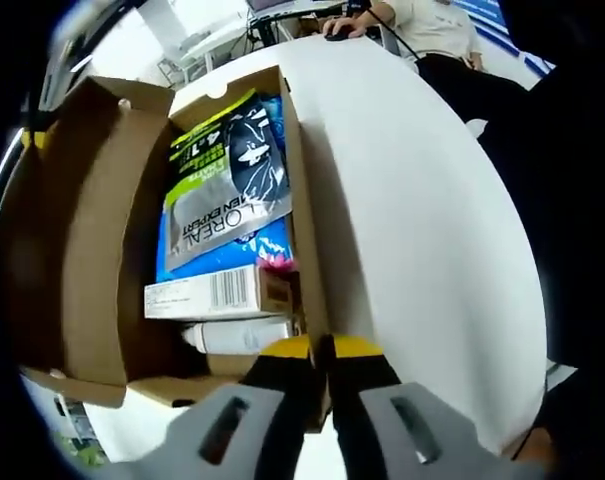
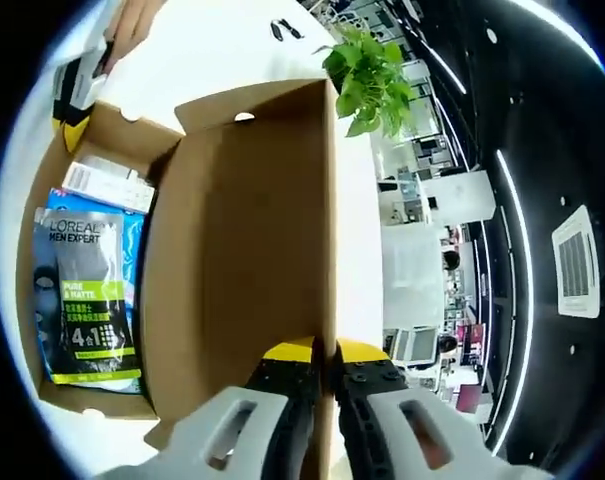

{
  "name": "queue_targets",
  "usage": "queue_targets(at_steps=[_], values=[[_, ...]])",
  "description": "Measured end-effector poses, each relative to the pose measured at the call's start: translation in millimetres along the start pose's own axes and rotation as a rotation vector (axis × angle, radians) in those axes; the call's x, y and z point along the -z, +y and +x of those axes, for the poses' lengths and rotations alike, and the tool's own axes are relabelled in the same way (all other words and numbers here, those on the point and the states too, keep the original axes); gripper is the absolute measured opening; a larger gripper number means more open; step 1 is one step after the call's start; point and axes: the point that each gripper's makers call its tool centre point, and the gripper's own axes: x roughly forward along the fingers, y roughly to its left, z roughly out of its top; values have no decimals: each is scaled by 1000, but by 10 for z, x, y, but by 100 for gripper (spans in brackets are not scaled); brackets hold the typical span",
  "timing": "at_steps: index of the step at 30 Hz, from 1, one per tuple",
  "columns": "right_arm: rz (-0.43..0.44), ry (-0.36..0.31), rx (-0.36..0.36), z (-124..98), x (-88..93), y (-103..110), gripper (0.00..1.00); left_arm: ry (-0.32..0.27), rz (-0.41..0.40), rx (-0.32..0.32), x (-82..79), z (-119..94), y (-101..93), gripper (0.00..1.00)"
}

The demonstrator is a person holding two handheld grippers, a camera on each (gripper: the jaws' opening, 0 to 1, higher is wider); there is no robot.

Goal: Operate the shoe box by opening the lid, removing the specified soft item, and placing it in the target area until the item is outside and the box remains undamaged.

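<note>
The soft L'Oreal sachet (image 1: 227, 175) lies flat inside the open shoe box (image 1: 92, 230), on a blue pack (image 1: 222, 255) beside a small white carton (image 1: 217, 292). Your left gripper (image 1: 322, 375) pinches the box's side wall; your right gripper (image 2: 324, 385) pinches the raised lid (image 2: 247, 240). Pull either harder and, I judge, the cardboard could tear or crease.
</note>
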Motion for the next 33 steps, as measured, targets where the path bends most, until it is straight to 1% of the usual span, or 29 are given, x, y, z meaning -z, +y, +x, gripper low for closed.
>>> queue_targets(at_steps=[12, 17, 21, 31, 33], values=[[22, 30, -22, 189, 57, 11, 8, 3, 7, -4, -4, -1, 14, 4], [16, 45, -17, 263, 79, 13, 9, 3, 7, -5, -6, -2, 16, 4], [7, 67, 6, 356, 100, 23, 12, 7, 8, -8, -2, -3, 16, 4], [43, 68, 9, 461, 138, 24, 14, 4, 5, -4, 9, -4, 23, 4], [54, 72, 16, 462, 144, 22, 16, 2, 4, -2, 7, -4, 17, 4]])
